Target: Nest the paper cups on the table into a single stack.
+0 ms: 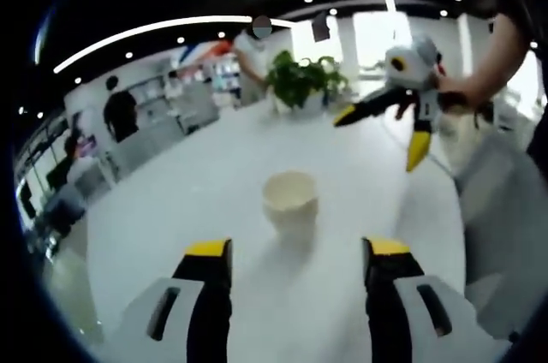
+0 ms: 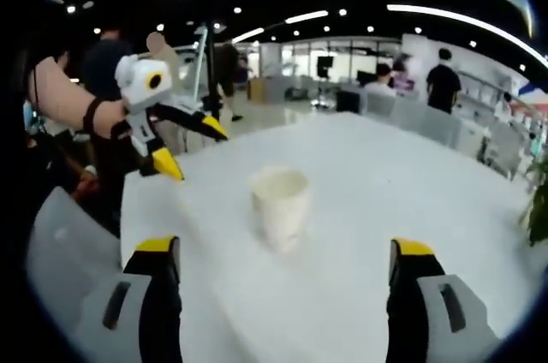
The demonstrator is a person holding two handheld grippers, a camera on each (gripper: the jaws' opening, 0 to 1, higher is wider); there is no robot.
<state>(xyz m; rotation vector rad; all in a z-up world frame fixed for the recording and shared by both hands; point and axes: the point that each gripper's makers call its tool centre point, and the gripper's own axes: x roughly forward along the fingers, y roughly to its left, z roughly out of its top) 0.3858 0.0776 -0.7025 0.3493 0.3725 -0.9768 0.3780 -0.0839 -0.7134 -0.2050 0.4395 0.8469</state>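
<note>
One cream paper cup [image 1: 291, 200] stands upright on the white table [image 1: 188, 209], a little ahead of my left gripper [image 1: 298, 252], whose jaws are spread wide with nothing between them. In the right gripper view the same cup [image 2: 280, 203] stands just beyond my right gripper [image 2: 285, 247], also open and holding nothing. The two grippers face each other across the cup. A hand holds the right gripper [image 1: 381, 133] above the table's far side, open. The left gripper [image 2: 193, 147] hangs open at the left of the right gripper view.
A potted green plant [image 1: 300, 80] stands on the far part of the table, also at the right edge [image 2: 539, 200]. Grey chairs [image 1: 501, 209] [image 2: 60, 243] stand at the table's edge. Several people stand in the office behind.
</note>
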